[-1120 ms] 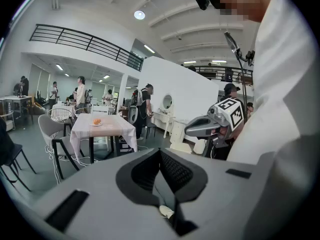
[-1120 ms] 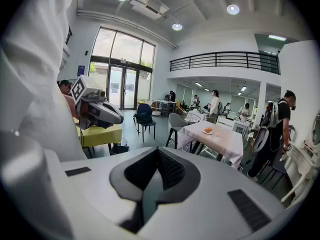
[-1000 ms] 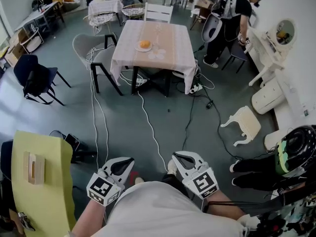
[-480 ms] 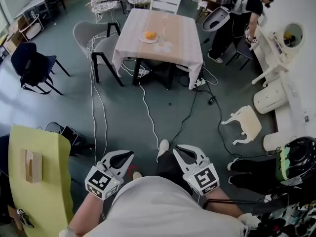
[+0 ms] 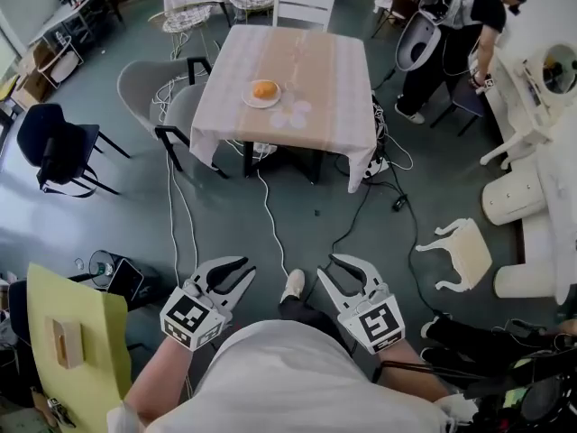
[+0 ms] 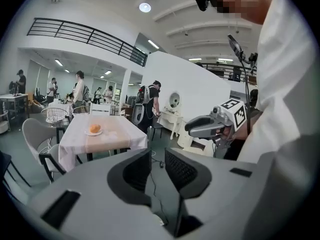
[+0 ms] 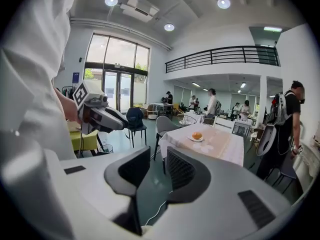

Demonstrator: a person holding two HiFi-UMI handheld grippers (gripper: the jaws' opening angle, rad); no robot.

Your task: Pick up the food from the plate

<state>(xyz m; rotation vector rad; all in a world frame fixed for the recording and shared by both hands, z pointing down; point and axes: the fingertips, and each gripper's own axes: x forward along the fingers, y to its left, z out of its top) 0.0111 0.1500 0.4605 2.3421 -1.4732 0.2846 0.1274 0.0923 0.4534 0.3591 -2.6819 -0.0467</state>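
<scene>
Both grippers are held up in front of your torso, pointing twd the table, well apart from it. Your left gripper (image 5: 242,271): jaws slightly apart w/ a narrow gap, have just been opening, nothing btwn them, so it's released and empty. Your right gripper (image 5: 326,269): jaws also a bit apart, nothing btwn the pads, empty.

The round orange food item (image 5: 264,89) sits on the small white plate (image 5: 260,103), untouched. The plate is on the square table w/ pale pink-beige cloth (image 5: 315,79), nearer the table's left edge in the head view. In both gripper views the food shows far off, beyond the jaw tips.

A grey shell chair (image 5: 144,84) stands just beside the table's left side, and a white slatted wooden chair (image 5: 303,9) at its far side. Loose cables (image 5: 268,207) run across the grey floor (image 5: 90,215) btwn you and the table. A cream chair (image 5: 460,251) lies tipped over on the floor to the right. A person in a black top (image 5: 469,16) stands past the table's far right corner.
</scene>
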